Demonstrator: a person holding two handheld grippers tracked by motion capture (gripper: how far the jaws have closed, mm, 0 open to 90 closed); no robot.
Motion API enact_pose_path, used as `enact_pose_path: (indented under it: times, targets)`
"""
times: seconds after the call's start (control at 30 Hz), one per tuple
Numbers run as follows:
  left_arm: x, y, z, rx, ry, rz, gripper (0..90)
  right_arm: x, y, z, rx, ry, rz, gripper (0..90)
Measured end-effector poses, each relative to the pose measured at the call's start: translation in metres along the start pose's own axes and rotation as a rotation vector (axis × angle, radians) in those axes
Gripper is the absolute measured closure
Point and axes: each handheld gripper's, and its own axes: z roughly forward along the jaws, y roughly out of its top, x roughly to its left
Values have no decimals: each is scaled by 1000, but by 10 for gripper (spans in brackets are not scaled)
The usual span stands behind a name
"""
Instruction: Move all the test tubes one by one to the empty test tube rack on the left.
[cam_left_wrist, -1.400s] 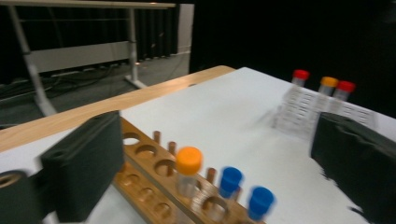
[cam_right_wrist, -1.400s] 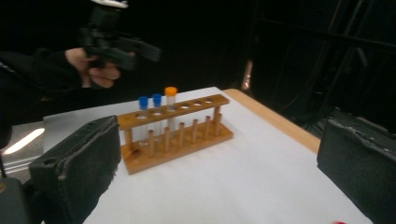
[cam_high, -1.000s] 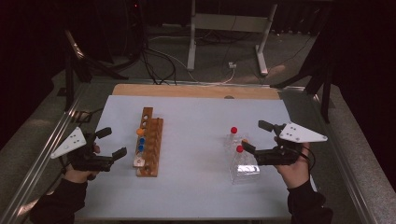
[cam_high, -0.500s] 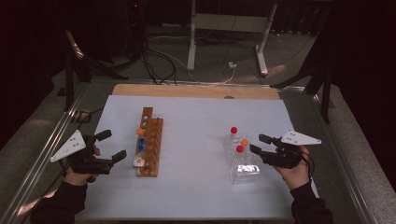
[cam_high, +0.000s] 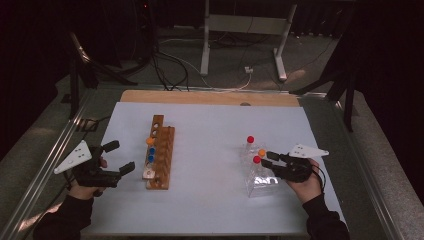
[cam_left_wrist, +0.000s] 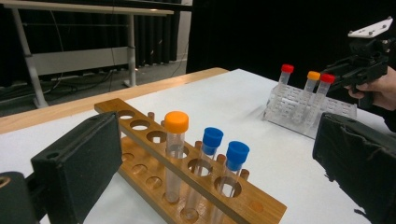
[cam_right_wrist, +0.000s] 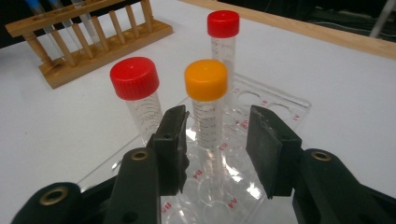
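A: While the right gripper is held around the orange-capped clear plastic tube, where is the tube seated?

B: It is seen upright in the clear plastic rack, between two red-capped tubes. The jaws have just been closing; gaps are noted, nothing gripped yet.

A: Handling?

B: Judged light, stiff, slick-walled. The wall below the cap is favoured. The left gripper is kept open beside the wooden rack.
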Motion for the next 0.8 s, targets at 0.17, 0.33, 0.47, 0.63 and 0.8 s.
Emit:
enact_pose_path:
  times: [0.17, 0.33, 0.47, 0.63, 0.8]
  targets:
    - [0, -1, 1, -1, -2, -2, 24, 1, 1, 6, 15, 11, -11, 620]
    - [1, -1, 1, 2, -1, -1, 24, 1, 2, 7, 10, 17, -15, 659]
    - [0, -1, 1, 5, -4, -1, 24, 2, 2, 10, 13, 20, -26, 676]
    - [0, -2, 1, 4, -8, -4, 24, 4, 2, 13, 24, 17, -44, 689]
    - [1, -2, 1, 5, -6, -4, 24, 4, 1, 15, 32, -1, -52, 730]
